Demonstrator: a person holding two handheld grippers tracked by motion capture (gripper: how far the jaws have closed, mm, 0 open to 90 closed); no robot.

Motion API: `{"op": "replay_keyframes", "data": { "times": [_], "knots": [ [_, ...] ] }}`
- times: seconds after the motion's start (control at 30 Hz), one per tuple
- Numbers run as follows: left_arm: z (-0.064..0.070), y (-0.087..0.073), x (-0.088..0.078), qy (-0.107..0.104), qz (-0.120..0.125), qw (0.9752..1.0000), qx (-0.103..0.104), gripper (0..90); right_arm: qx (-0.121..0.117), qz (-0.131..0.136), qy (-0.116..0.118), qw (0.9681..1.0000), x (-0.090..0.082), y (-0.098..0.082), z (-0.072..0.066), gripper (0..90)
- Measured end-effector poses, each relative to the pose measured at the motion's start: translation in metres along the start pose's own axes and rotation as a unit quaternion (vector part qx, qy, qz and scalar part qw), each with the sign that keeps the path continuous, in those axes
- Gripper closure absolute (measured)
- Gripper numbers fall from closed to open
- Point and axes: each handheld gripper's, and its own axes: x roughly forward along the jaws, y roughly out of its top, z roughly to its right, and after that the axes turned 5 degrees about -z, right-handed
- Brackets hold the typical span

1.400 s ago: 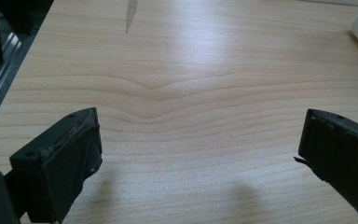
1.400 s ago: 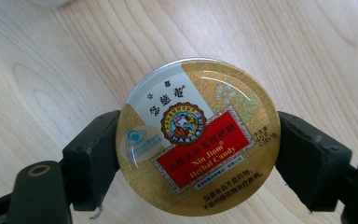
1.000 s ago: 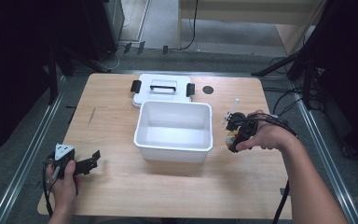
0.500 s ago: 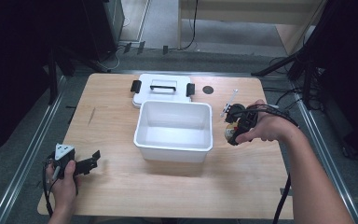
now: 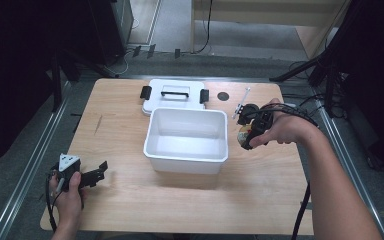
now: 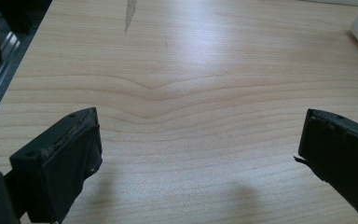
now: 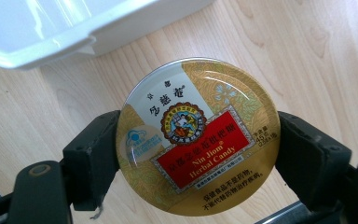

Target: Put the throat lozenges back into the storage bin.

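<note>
Gripping a round gold tin of herbal candy with a red label (image 7: 196, 137) by its rim, the right gripper (image 5: 250, 131) is hovering just beside the right wall of the white rectangular plastic bin (image 5: 187, 141) on the light wooden table (image 5: 125, 210). Its jaws are pressing on opposite sides of the tin. The left gripper (image 5: 87, 176) is resting near the table's front left corner, its jaws spread wide over bare wood. A white lid with black latches (image 5: 174, 94) is lying behind the bin.
</note>
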Motion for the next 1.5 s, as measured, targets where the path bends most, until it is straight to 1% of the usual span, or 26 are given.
{"op": "replay_keyframes", "data": {
  "times": [0.17,0.27,0.4,0.43,0.5,0.57,0.63,0.87,1.0,1.07,1.23,1.5],
  "knots": [
    [0.000,0.000,0.000,0.000,0.000,1.0000,0.001,0.0,-0.006,0.000,-0.003,1.0000,-0.008,0.005,0.000,20.7],
    [0.000,0.000,0.000,0.000,-0.001,1.0000,0.002,0.0,-0.006,0.001,-0.004,1.0000,-0.012,0.009,-0.001,20.7],
    [0.000,0.000,0.000,0.000,-0.001,1.0000,0.001,0.0,-0.014,0.003,-0.006,0.9999,-0.016,0.014,-0.001,20.6],
    [0.000,0.000,0.000,-0.001,-0.001,1.0000,0.001,0.0,-0.012,0.002,-0.006,0.9999,-0.017,0.016,-0.001,20.6],
    [0.000,0.000,0.000,-0.001,-0.001,1.0000,0.001,0.0,-0.017,0.003,-0.007,0.9998,-0.019,0.019,-0.001,20.6],
    [0.000,0.000,0.000,-0.001,-0.001,1.0000,0.001,0.0,-0.016,0.003,-0.006,0.9998,-0.020,0.022,-0.002,20.6],
    [0.000,0.000,0.000,-0.001,-0.001,1.0000,0.002,0.0,-0.022,0.003,-0.005,0.9997,-0.020,0.024,-0.003,20.6],
    [0.000,0.000,0.000,-0.001,-0.002,1.0000,0.002,0.0,-0.028,0.003,-0.007,0.9996,-0.026,0.034,-0.005,20.6],
    [0.000,0.000,0.000,-0.002,-0.001,1.0000,0.002,0.0,-0.036,0.002,-0.009,0.9993,-0.027,0.039,-0.007,20.6],
    [0.000,0.000,0.000,-0.002,-0.001,1.0000,0.002,0.0,-0.036,0.004,-0.008,0.9993,-0.028,0.042,-0.008,20.6],
    [0.000,0.000,0.000,-0.002,0.000,1.0000,0.001,0.0,-0.045,0.003,-0.008,0.9990,-0.027,0.050,-0.011,20.6],
    [-0.001,0.000,0.000,-0.003,0.000,1.0000,0.001,0.0,-0.058,0.009,-0.005,0.9983,-0.025,0.064,-0.017,20.6]
  ]
}}
